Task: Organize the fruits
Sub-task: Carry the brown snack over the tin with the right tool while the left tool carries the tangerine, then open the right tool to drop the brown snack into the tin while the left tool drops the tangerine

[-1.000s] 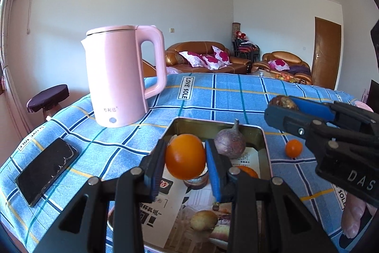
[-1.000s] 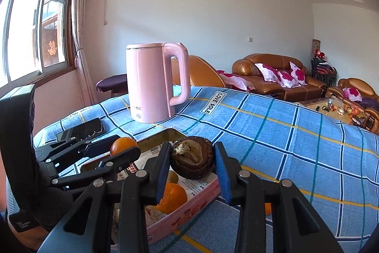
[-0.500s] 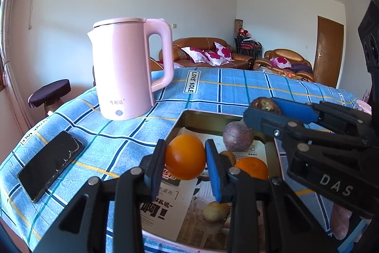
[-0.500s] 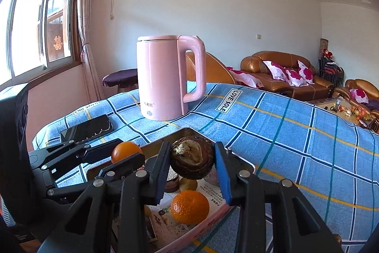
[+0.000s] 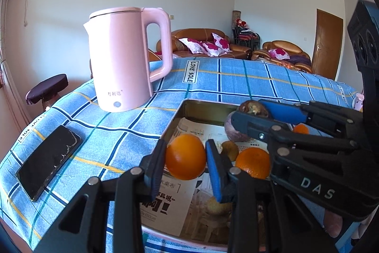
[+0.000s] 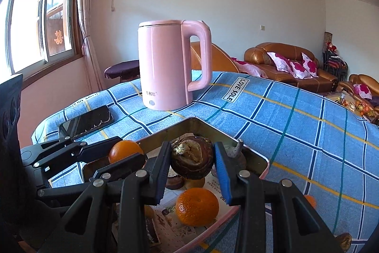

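**Two fruits gripped above the tin tray**

Left wrist view: the left hand-held gripper (image 5: 186, 158) is clamped on an orange (image 5: 185, 156), its fingers pressing both sides, held over the near left part of the tin tray (image 5: 203, 106). The right hand-held gripper (image 5: 246, 110) crosses in from the right, carrying a brown shrivelled fruit (image 5: 253, 107). In the tray lie a second orange (image 5: 253, 161) and a purple round fruit (image 5: 233, 132) on printed paper. A pink kettle (image 5: 123, 63) and a black phone (image 5: 47, 158) sit on the blue checked desk (image 5: 236, 80).

Right wrist view: the right hand-held gripper (image 6: 192, 161) is closed on the brown shrivelled fruit (image 6: 191, 160) above the tray (image 6: 258, 158). The second orange (image 6: 197, 206) lies just below. The left hand-held gripper (image 6: 123, 148) enters at left with its orange (image 6: 125, 151).
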Demonstrator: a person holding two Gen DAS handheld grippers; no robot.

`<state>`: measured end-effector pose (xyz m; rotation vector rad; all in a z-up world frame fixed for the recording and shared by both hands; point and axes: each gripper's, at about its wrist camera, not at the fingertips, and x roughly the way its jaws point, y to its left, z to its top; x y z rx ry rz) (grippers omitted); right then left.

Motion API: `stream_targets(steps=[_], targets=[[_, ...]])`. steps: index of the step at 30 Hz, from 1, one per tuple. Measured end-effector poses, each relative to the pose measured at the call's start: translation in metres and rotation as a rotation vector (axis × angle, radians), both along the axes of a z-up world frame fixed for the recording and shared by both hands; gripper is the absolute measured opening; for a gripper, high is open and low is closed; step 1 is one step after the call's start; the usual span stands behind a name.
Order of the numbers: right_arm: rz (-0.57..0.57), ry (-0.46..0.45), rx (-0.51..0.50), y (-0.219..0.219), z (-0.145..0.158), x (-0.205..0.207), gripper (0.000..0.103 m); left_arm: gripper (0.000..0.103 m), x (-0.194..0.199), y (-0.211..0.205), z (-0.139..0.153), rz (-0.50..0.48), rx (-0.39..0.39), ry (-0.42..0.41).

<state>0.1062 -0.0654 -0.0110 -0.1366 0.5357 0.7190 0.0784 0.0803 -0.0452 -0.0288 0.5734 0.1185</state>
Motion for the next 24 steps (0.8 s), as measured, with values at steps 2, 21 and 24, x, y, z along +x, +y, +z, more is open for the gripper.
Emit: stream_targets(steps=[2,21,24], targets=[[0.002,0.016,-0.007,0.001,-0.002,0.002,0.039,0.036,0.002,0.0,-0.002,-0.005,0.003,0.016],[0.047,0.123,0.015,-0.001,-0.013,0.012,0.056,0.081,-0.005,0.001,-0.003,0.03,0.031,0.011],[0.029,0.105,0.019,-0.007,-0.009,0.008,0.06,0.082,-0.01,-0.007,0.002,0.006,0.037,-0.005]])
